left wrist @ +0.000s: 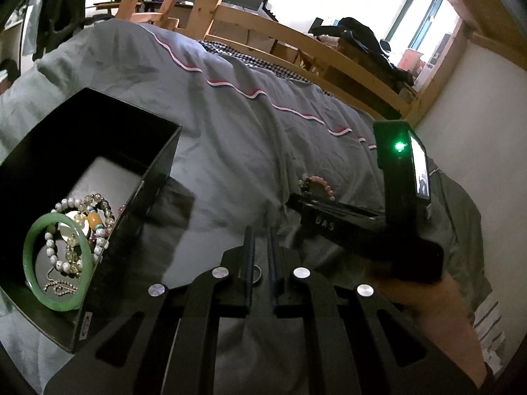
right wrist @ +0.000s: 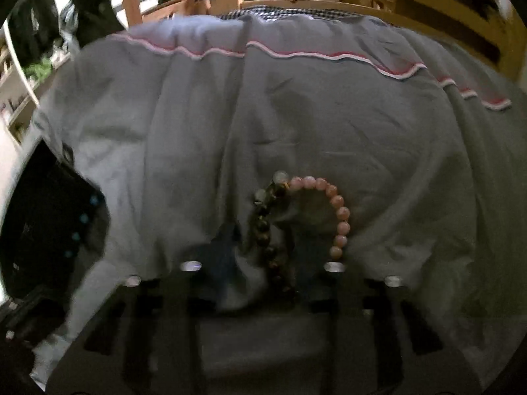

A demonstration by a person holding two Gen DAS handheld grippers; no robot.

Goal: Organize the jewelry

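A grey duvet (left wrist: 237, 105) with a pink-and-white trim covers a bed inside a wooden bunk frame (left wrist: 296, 39), with desks and a monitor beyond.

In the left wrist view, the left gripper (left wrist: 260, 250) sits at six o'clock with its fingers drawn nearly together and nothing between them. At nine o'clock stands an open black box (left wrist: 158, 177) on the duvet. Inside lie a green bangle (left wrist: 29, 247), white and yellow beaded bracelets (left wrist: 74, 217) and a fine chain (left wrist: 57, 286). At three o'clock the right gripper (left wrist: 309, 194) reaches down to the duvet, a pink bead bracelet (left wrist: 324, 184) at its tip.

The right wrist view is blurred. The pink bead bracelet (right wrist: 332, 207) and a dark bead bracelet (right wrist: 268, 230) lie on the duvet at centre, running down between the fingers. The fingers stand a little apart; whether they press on the beads I cannot tell. The left gripper is a dark shape at nine o'clock.

Most pieces look stowed already. These two bracelets appear to be what remains outside the box.
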